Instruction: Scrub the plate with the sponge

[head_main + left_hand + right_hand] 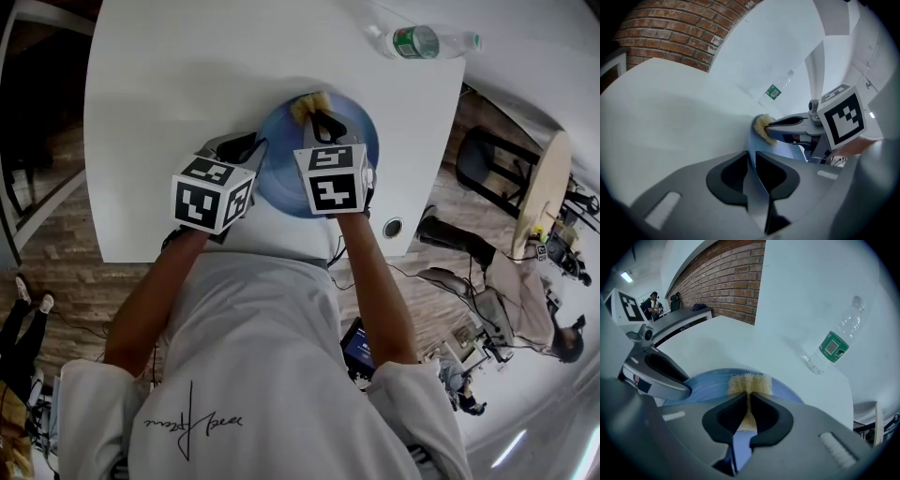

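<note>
Plate (pixel 361 131): smooth blue surface, faint sheen. Sponge (pixel 309 103): coarse, open-pored, pale yellow foam. Table (pixel 187 84): smooth matt white top. Bottle (pixel 427 41): clear glossy plastic. My left gripper (pixel 751 164) and right gripper (pixel 747 401): matt grey plastic with duller black jaw linings.

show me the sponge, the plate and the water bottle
sponge (pixel 750 383), right gripper view, on its yellow far end
plate (pixel 361 131), head view, on the bare blue rim at right
water bottle (pixel 833 347), right gripper view, on its green label
</note>
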Demonstrator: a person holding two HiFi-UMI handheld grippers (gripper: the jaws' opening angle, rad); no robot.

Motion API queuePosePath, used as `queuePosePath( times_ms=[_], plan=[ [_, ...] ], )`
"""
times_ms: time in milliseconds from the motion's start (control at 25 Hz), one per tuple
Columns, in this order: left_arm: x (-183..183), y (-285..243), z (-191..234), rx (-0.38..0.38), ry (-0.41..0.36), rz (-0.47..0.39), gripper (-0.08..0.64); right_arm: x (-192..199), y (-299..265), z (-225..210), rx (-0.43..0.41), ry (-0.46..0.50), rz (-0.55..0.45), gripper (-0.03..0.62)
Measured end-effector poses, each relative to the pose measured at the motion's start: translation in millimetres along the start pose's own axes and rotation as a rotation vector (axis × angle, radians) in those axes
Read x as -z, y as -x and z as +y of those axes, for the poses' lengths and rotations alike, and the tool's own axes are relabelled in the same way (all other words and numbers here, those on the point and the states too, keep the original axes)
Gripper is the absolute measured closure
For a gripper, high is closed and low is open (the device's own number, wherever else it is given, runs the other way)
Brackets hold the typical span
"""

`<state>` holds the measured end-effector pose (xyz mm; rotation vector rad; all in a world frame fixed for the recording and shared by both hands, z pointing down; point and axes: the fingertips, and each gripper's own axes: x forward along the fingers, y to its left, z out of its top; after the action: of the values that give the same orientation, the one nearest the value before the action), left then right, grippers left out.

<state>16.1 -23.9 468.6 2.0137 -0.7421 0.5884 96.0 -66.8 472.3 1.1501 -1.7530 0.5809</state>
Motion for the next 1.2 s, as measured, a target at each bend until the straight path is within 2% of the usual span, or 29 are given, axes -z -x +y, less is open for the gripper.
queuePosePath(
  times_ms=[360, 960, 1200],
  plan=[
    [-2, -1, 1, 0.0, 0.003, -0.004, 0.495, -1, 1, 12, -0.037, 0.022, -0.003, 0.557],
    [-3, 0, 2, 0.011, 0.023, -0.01, 0.5, 9, 10, 47, -0.174, 0.037, 0.01, 0.557],
    [-5, 1, 1, 0.016, 0.039, -0.02, 0.515, 13, 13, 52, -0.186, -0.003, 0.009, 0.558]
  ],
)
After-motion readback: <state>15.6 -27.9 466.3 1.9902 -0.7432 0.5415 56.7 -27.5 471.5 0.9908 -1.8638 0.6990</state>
